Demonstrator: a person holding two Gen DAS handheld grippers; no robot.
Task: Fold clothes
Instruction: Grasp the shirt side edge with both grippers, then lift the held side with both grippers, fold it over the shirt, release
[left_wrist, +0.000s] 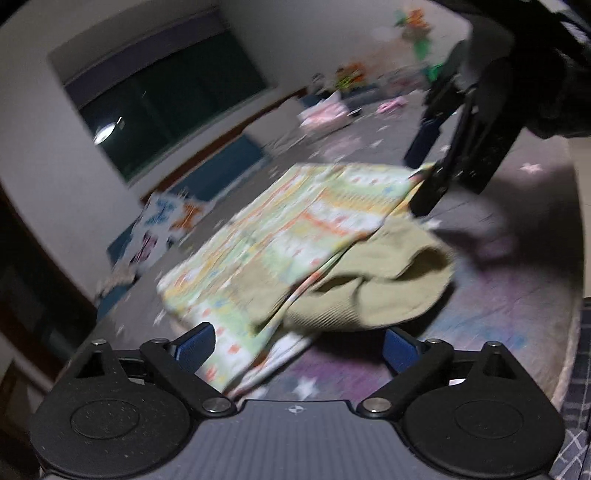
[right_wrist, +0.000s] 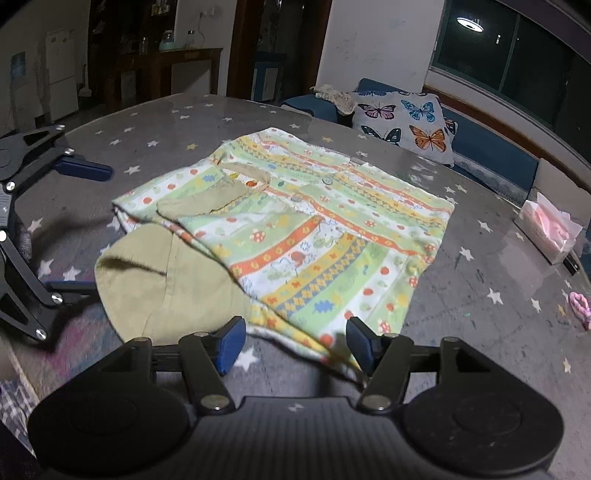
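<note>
A small patterned shirt (right_wrist: 314, 229) with green, yellow and orange bands lies partly folded on the star-print table (right_wrist: 147, 122). Its olive hood (right_wrist: 162, 280) sticks out at the near left. My right gripper (right_wrist: 295, 343) is open, low over the shirt's near hem. My left gripper (left_wrist: 299, 343) is open just above the near edge of the shirt (left_wrist: 280, 236), beside the hood (left_wrist: 388, 284). It also shows in the right wrist view (right_wrist: 74, 225) at the left, open. The right gripper (left_wrist: 439, 173) appears in the left wrist view at the shirt's far corner. The left view is blurred.
A butterfly cushion (right_wrist: 402, 125) sits on a blue bench behind the table. A tissue box (right_wrist: 550, 232) and a pink hair tie (right_wrist: 580, 302) lie at the table's right. Toys (left_wrist: 351, 77) sit at the far side. A dark window (right_wrist: 517, 48) is behind.
</note>
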